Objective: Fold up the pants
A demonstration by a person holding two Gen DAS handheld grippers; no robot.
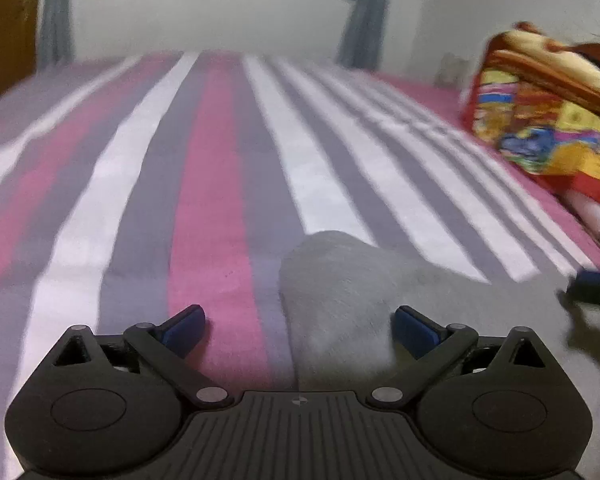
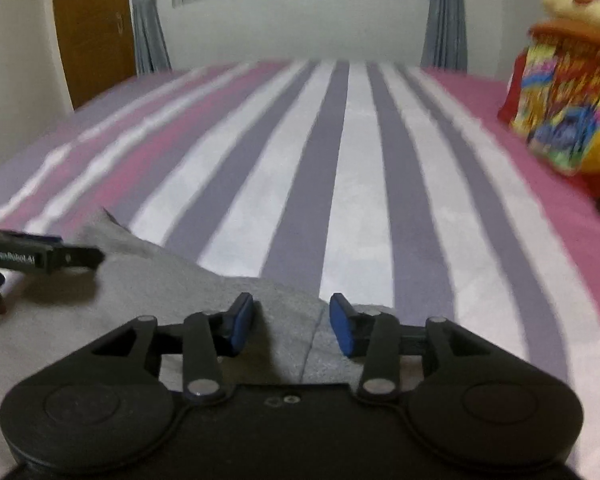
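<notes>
Both grippers, left (image 1: 299,326) and right (image 2: 291,326), hovered with fingers released over grey pants (image 2: 204,292) on striped bed (image 2: 340,160).

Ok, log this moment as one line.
left gripper: jaws wide open, empty | right gripper: jaws open, empty | grey pants: lying on striped bed, under both

Pants (image 2: 148,300) lie on bedsheet (image 2: 340,160), blanket pile (image 2: 564,120) far right.
</notes>
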